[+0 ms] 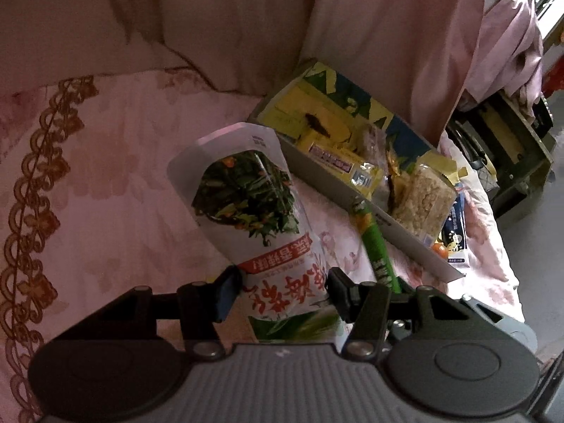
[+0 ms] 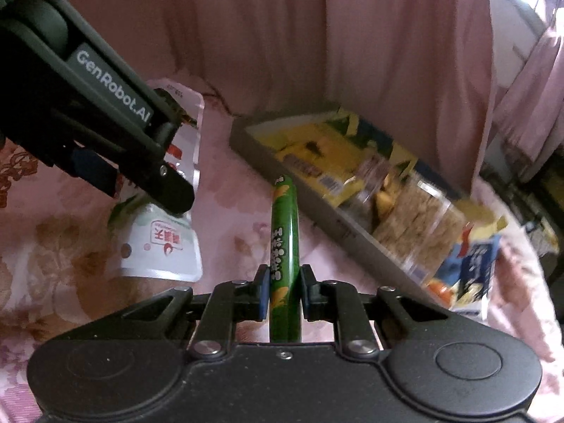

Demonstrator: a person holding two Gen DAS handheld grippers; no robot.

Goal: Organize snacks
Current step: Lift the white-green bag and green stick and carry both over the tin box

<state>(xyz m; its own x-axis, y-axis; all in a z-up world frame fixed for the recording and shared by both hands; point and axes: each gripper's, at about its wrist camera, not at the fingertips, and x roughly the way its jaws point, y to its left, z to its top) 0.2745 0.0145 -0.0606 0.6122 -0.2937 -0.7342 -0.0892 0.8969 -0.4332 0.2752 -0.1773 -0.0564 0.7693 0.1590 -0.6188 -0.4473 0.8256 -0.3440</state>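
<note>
The left gripper (image 1: 282,290) has its fingers (image 1: 227,292) squeezed onto the bottom end of a white pickled-vegetable pouch (image 1: 246,208). The pouch sticks out ahead, lifted above the pink flowered bed (image 1: 105,176). It is held only by that one end, so the long floppy part could droop, twist or slide out.

The right gripper (image 2: 284,294) has its fingers (image 2: 262,294) pinched tight on a thin green corn sausage stick (image 2: 284,232). The wrapper looks shiny and round, so I think it could slip or spin if tipped.

The two grippers are close together. If both head for the snack box (image 1: 405,236) at once, they may bump, and one snack could get knocked loose onto the bed.

The box sits near the far edge of the bed, against the pink curtain (image 1: 387,35). It already holds a yellow packet (image 1: 338,162) and a rice cracker pack (image 1: 423,201). It looks crowded, so the big pouch may catch on the box wall or push things out. A blue packet (image 1: 456,239) leans at the box's end, near the bed's edge, and a nudge could send it off.
</note>
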